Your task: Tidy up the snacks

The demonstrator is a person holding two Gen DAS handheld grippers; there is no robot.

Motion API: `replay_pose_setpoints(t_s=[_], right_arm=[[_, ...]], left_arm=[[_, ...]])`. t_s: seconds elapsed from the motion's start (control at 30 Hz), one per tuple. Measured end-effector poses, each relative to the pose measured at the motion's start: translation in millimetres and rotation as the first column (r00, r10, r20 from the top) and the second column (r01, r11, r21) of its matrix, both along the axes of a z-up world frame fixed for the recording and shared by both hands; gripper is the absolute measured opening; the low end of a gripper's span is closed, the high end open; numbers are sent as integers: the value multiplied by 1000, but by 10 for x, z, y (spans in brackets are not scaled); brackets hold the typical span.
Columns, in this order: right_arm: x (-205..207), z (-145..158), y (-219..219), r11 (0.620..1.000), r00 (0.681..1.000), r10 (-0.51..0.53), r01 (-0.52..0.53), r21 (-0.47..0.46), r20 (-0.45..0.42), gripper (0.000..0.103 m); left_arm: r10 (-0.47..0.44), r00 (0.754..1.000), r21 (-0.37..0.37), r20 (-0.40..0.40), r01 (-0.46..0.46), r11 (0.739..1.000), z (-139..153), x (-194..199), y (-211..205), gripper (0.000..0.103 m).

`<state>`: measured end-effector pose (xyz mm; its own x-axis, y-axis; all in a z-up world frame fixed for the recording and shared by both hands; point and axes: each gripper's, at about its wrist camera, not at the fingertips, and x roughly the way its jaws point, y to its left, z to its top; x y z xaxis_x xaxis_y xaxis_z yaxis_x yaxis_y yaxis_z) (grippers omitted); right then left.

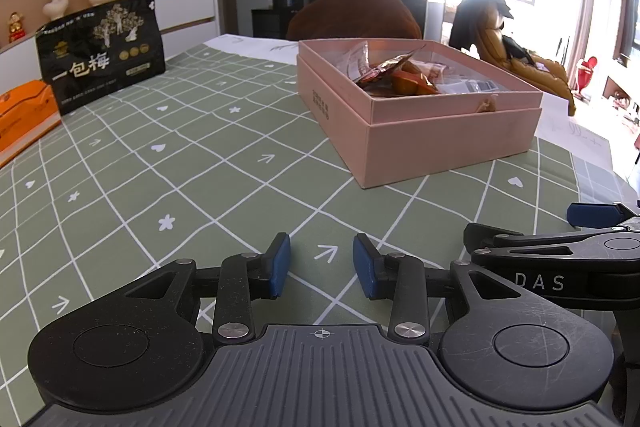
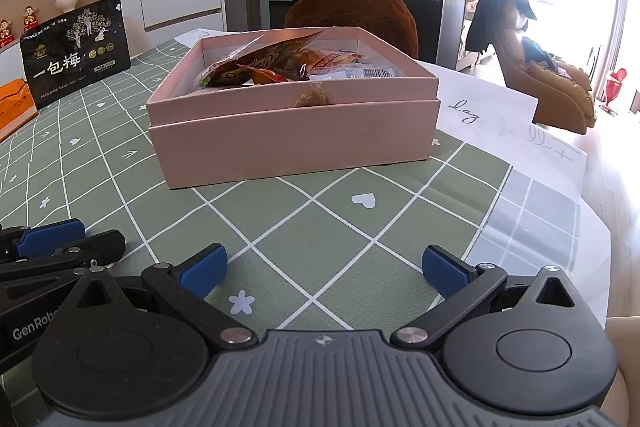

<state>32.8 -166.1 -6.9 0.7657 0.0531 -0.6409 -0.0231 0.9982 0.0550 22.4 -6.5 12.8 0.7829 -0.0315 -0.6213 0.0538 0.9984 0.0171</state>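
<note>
A pink box (image 1: 452, 135) (image 2: 288, 143) stands on the green checked tablecloth, seated in its own lid, with several wrapped snacks (image 1: 394, 75) (image 2: 280, 65) piled inside. My left gripper (image 1: 322, 265) hovers low over the cloth near the front edge, open, with nothing between its blue pads. My right gripper (image 2: 322, 269) sits beside it, to the right, open wide and empty, facing the box's front wall. Each gripper shows at the edge of the other's view. A black snack pouch (image 1: 102, 55) (image 2: 76, 53) stands upright at the far left.
An orange box (image 1: 24, 117) (image 2: 14, 103) lies at the left edge of the table. White sheets of paper (image 2: 500, 115) lie to the right of the pink box. A brown chair back (image 1: 354, 13) stands behind the table. Shelves with ornaments line the left wall.
</note>
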Motion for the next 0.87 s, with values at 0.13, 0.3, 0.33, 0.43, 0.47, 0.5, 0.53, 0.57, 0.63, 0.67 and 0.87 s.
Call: replay_pose_setpoints(t_s=[0.13,0.3,0.33,0.43,0.47,0.5,0.53,0.57,0.63,0.67,0.87], right_arm=[[-2,0,0,1000,1000,0,0,0,0,103],[-2,0,0,1000,1000,0,0,0,0,103],[-2,0,0,1000,1000,0,0,0,0,103],[-2,-1,0,1000,1000,0,0,0,0,103],[-1,-1,0,1000,1000,0,0,0,0,103],[-2,-1,0,1000,1000,0,0,0,0,103],[-1,-1,0,1000,1000,0,0,0,0,103],[-1,-1,0,1000,1000,0,0,0,0,103],[-1,-1,0,1000,1000,0,0,0,0,103],[0,-1,0,1000,1000,0,0,0,0,103],[0,-2,0,1000,1000,0,0,0,0,103]], left_arm=[[0,1000,0,0,0,1000,0,1,0,40],[0,1000,0,0,0,1000,0,1,0,40],[0,1000,0,0,0,1000,0,1,1,40],[0,1000,-1,0,0,1000,-1,1,0,40],[0,1000,0,0,0,1000,-1,1,0,40],[0,1000,0,0,0,1000,-1,1,1,40],[0,1000,-1,0,0,1000,-1,1,0,40],[0,1000,0,0,0,1000,-1,1,1,40],[0,1000,-1,0,0,1000,-1,2,1,40],[-1,1000,-1,0,1,1000,-1,2,1,40],[-8,1000,0,0,8,1000,-4,4,-17,40]])
